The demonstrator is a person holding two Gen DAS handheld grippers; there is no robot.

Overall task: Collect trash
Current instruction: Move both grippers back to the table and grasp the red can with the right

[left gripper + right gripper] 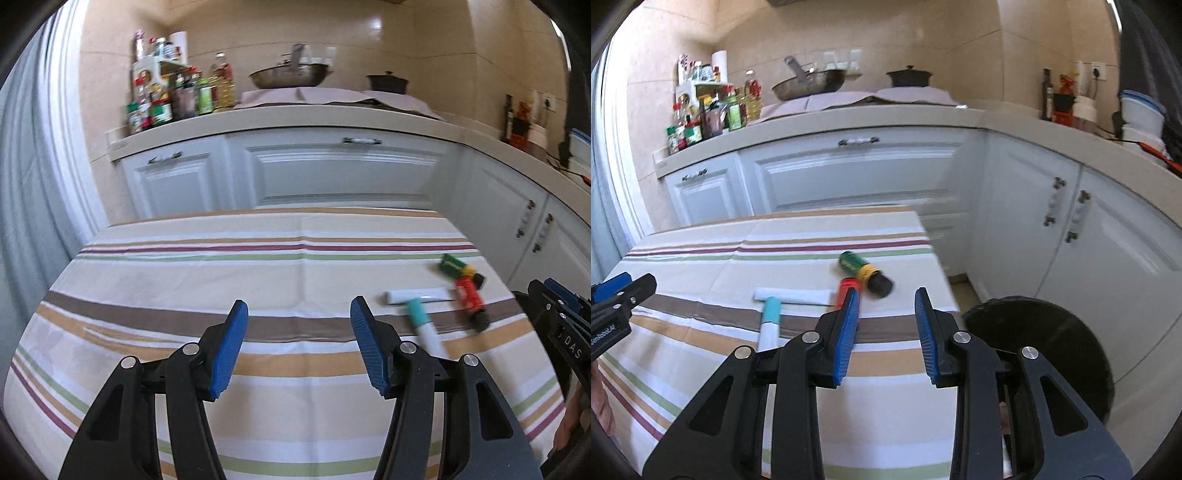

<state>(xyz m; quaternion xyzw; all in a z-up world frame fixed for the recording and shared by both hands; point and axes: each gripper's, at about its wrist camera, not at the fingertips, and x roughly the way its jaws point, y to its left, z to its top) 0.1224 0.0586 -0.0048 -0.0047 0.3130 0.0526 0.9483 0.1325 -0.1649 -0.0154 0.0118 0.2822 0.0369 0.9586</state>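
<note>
From the left wrist view, my left gripper (299,314) hangs over the striped surface (184,280) with its fingers (229,347) spread and nothing between them. The trash lies in a loose cluster toward the right edge of the surface: a white tube (417,295) lying flat, a teal-capped marker (424,325) crossing just in front of it, a green bottle (456,266) and a red bottle (470,295) nearer the far right corner. The right gripper's body (561,325) shows at the right edge. From the right wrist view, my right gripper (886,306) sits close to that same cluster, its fingers (846,332) parted and empty; the red bottle (846,290) peeks out just behind the left finger, the green bottle (862,273) beyond it. A dark round bin (1045,350) stands on the floor just off the right edge of the surface, I judge so pieces can be dropped straight down into it. Nothing looks collected yet.
</note>
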